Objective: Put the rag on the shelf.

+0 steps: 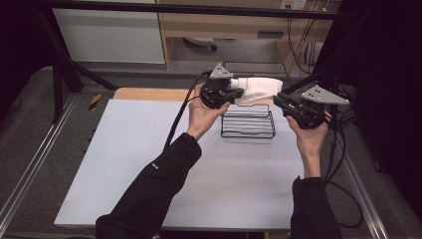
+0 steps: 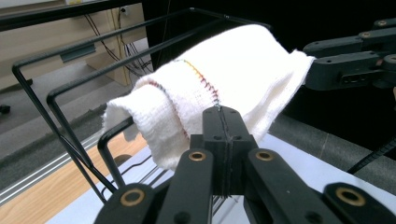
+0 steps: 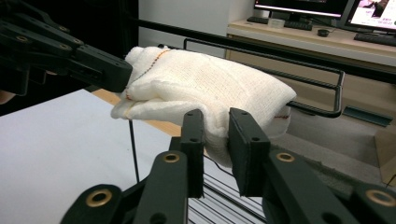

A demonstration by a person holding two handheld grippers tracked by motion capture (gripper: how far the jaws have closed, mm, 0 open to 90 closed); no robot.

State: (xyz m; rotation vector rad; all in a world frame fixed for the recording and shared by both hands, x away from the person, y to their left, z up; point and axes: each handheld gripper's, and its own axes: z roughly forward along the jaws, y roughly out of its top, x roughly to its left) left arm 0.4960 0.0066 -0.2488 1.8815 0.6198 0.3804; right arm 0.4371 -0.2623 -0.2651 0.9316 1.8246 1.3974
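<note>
A folded white cloth (image 1: 258, 88) with coloured stitching hangs in the air above the far edge of a black wire basket (image 1: 248, 122). My left gripper (image 1: 233, 93) is shut on the cloth's left end; in the left gripper view its jaws (image 2: 223, 114) pinch the stitched edge of the cloth (image 2: 233, 65). My right gripper (image 1: 278, 99) holds the other end. In the right gripper view a fold of the cloth (image 3: 210, 84) fills the narrow gap between the pads of that gripper (image 3: 215, 119). The left gripper (image 3: 116, 72) shows at that view's upper left.
The basket stands on a pale mat (image 1: 149, 164) covering the table, near its far edge, with a wooden strip (image 1: 144, 93) behind. Basket wires (image 2: 17, 70) rise close behind the cloth. Black frame posts (image 1: 59, 74) and cables (image 1: 343, 164) flank the table.
</note>
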